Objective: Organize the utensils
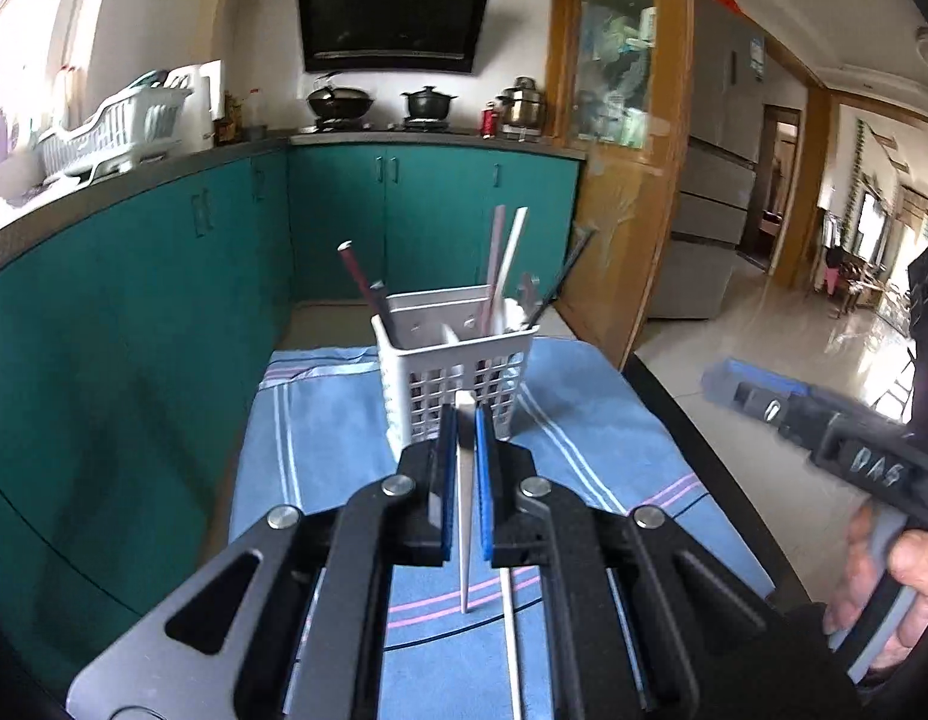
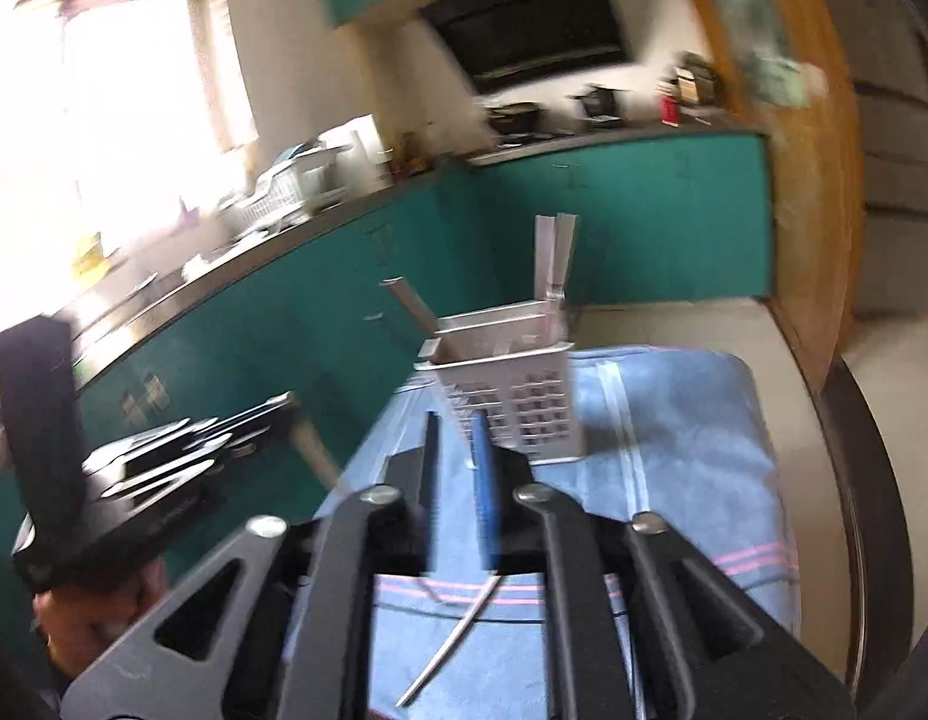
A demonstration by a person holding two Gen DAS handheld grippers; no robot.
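Left tool (image 1: 464, 420) pinching white chopstick (image 1: 466, 516), upright, thin end down

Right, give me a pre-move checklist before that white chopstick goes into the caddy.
1. Left gripper shut on the white chopstick: ok.
2. Chopstick pointing tip down: ok.
3. White caddy upright on the blue cloth: ok.
4. Chopstick tip above the caddy rim: not ok, it hangs low, nearer than the caddy.
5. Right gripper out of the path: cannot tell; blurred, off to the right.
6. Second white chopstick left on the cloth: ok, waiting.
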